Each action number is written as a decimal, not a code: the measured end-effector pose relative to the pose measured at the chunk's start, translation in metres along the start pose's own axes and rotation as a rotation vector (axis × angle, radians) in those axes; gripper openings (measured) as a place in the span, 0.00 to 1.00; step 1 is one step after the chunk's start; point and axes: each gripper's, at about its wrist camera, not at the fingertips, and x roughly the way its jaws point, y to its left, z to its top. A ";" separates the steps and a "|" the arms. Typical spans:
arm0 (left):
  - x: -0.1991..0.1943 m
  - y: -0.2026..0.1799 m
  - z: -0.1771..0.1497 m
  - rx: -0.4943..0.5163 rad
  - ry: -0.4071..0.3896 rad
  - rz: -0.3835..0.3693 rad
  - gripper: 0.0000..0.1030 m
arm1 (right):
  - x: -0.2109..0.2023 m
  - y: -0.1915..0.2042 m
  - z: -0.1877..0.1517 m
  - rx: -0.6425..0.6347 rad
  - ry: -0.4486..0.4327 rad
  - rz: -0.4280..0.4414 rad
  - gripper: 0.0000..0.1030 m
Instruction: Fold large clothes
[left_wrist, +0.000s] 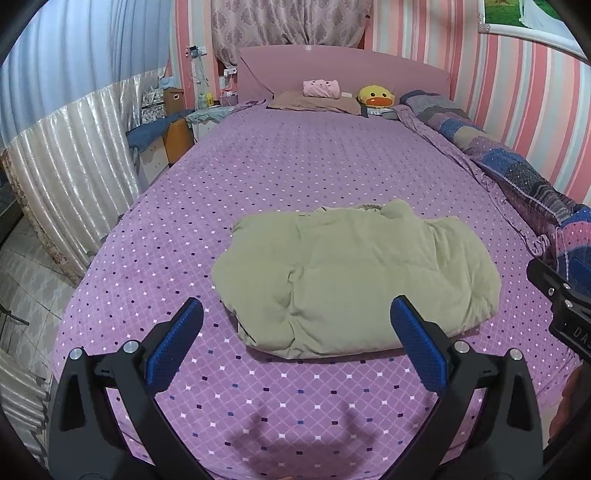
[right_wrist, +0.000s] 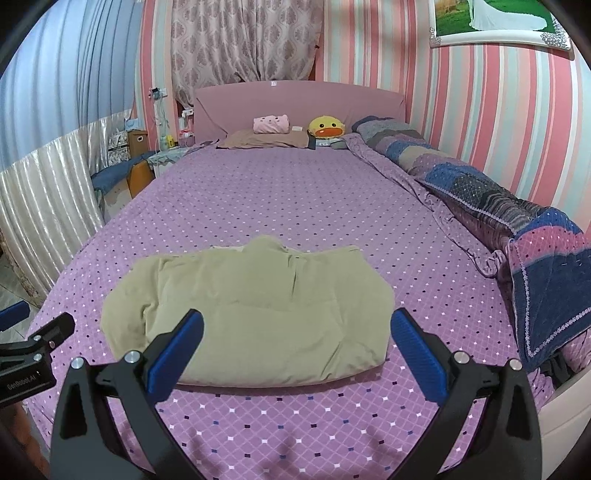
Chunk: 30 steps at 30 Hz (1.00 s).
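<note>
Both grippers hovering wide open over the purple bed, nothing in them.

I'm looking at the olive jacket (left_wrist: 354, 280) lying folded on the diamond-print bedspread (left_wrist: 280, 170), just ahead of my left gripper (left_wrist: 295, 347) and right gripper (right_wrist: 295, 350); striped pink wallpaper (right_wrist: 480, 110) is wrapping the room, a patchwork quilt (right_wrist: 517, 221) bunching along the right edge.

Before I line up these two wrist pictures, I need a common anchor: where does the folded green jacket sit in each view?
Left wrist view: the green jacket lies centre, slightly right, on the purple bedspread, beyond the open left gripper.
Right wrist view: the green jacket lies centre-left, partly behind the open right gripper.
Shared landmark: the yellow duck plush by the headboard.
</note>
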 end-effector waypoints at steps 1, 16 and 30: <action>0.000 0.000 0.000 0.001 -0.002 0.002 0.97 | 0.000 0.000 0.000 0.000 -0.002 0.000 0.98; -0.004 0.004 0.001 -0.006 -0.008 -0.052 0.97 | 0.000 -0.001 0.001 0.003 0.002 0.003 0.98; -0.006 0.001 0.000 0.003 -0.018 -0.020 0.97 | -0.002 0.002 0.002 -0.007 -0.002 -0.001 0.98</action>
